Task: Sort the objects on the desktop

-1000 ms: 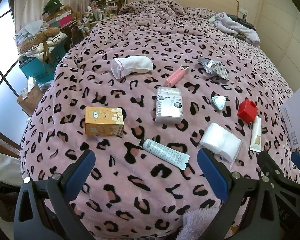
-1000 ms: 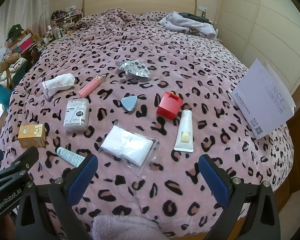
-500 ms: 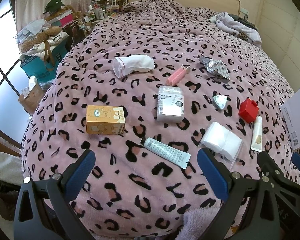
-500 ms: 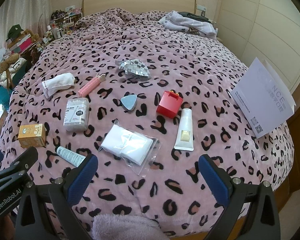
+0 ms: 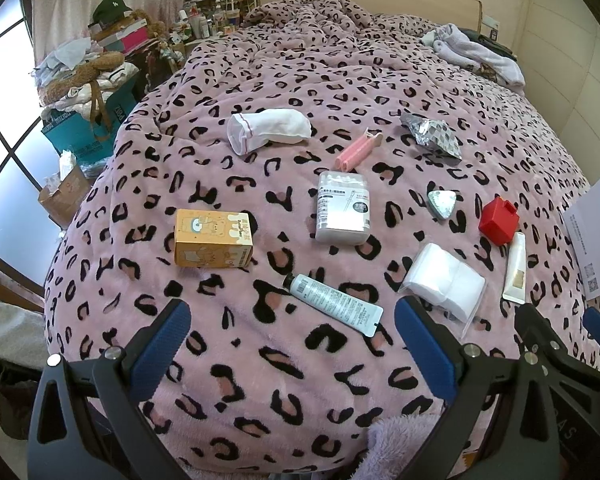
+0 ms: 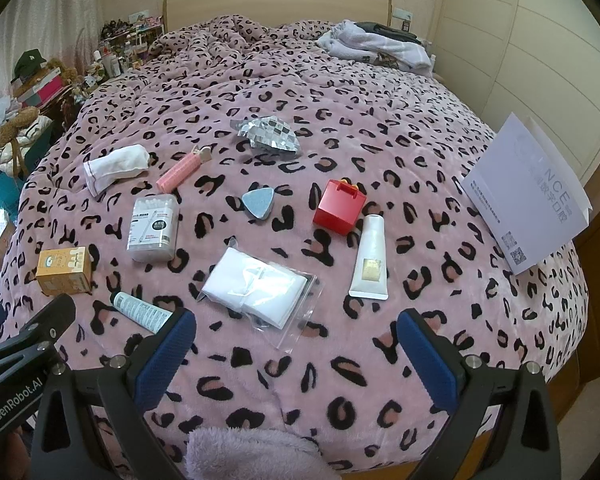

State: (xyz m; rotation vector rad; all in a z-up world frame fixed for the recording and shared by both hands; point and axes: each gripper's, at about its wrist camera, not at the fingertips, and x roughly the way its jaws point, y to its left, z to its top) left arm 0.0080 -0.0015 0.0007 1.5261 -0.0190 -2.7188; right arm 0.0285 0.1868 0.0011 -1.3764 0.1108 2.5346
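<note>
Stock laid out on the pink leopard-print bed cover (image 6: 380, 112), listed left to right; nothing is grouped yet, every item lying apart from its neighbours.

- Orange printed cardboard box (image 5: 213, 237), on its side, at the left edge of the spread.
- White rolled sock with a red stripe at the cuff (image 5: 267, 132), farther back.
- Pale green squeeze tube with a black cap (image 5: 334, 303), lying diagonally, nearest the left gripper.
- Clear plastic box of cotton swabs (image 5: 343, 207), flat, centre.
- Pink ribbed cylinder, use unclear (image 6: 183, 171), behind the swab box.
- Crumpled silver checked foil pouch (image 6: 269, 135), the farthest of the spread.
- Small grey-blue rounded triangular object (image 6: 259, 203), beside the red box.
- Clear zip bag holding folded white pads (image 6: 256, 289), in front of the right gripper.
- Red plastic house-shaped box (image 6: 339, 207).
- White squeeze tube with a gold label (image 6: 371, 258), its cap touching the red box.
- Lilac printed paper bag (image 6: 528, 196), propped at the right edge of the bed.

Left gripper (image 5: 292, 344): fingers spread wide, holding nothing, above the near bed edge.
Right gripper (image 6: 296, 350): fingers spread wide, holding nothing, likewise.

Step in hand, as judged: the opening survey, no pick made. The next move calls for choosing one item and lowering spread fingers astride it; the green tube suits the left, the zip bag the right.
</note>
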